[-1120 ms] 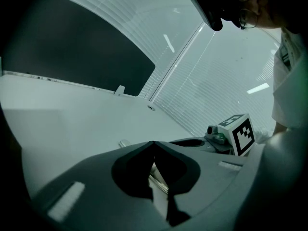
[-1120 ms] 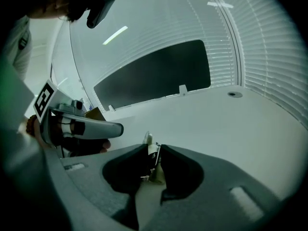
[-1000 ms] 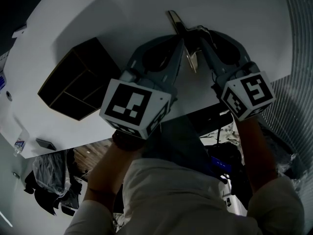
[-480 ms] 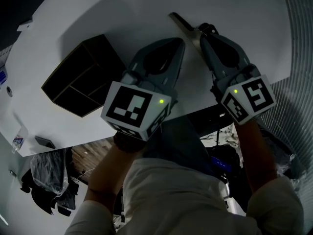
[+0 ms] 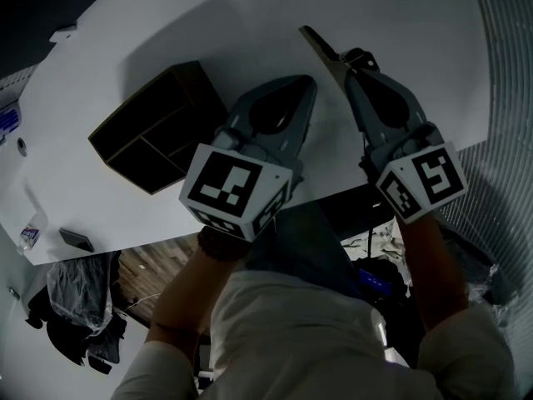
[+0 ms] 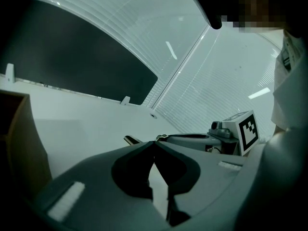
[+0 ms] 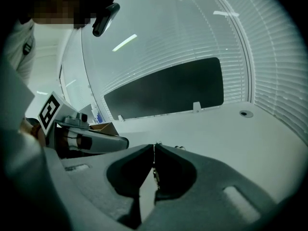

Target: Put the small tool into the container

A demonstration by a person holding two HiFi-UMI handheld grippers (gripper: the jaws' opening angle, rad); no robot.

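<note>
Small tool [image 5: 319, 49] pinched by right tongs [image 7: 154, 146] | left tongs [image 6: 155, 142] pressed together | container [image 5: 154, 127] near table [image 5: 400, 23] edge

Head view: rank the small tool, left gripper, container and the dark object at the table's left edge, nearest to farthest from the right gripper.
From the right gripper:
1. small tool, in its jaws.
2. left gripper, just left.
3. container, farther left on the table.
4. dark object, far left, at the near edge.
</note>
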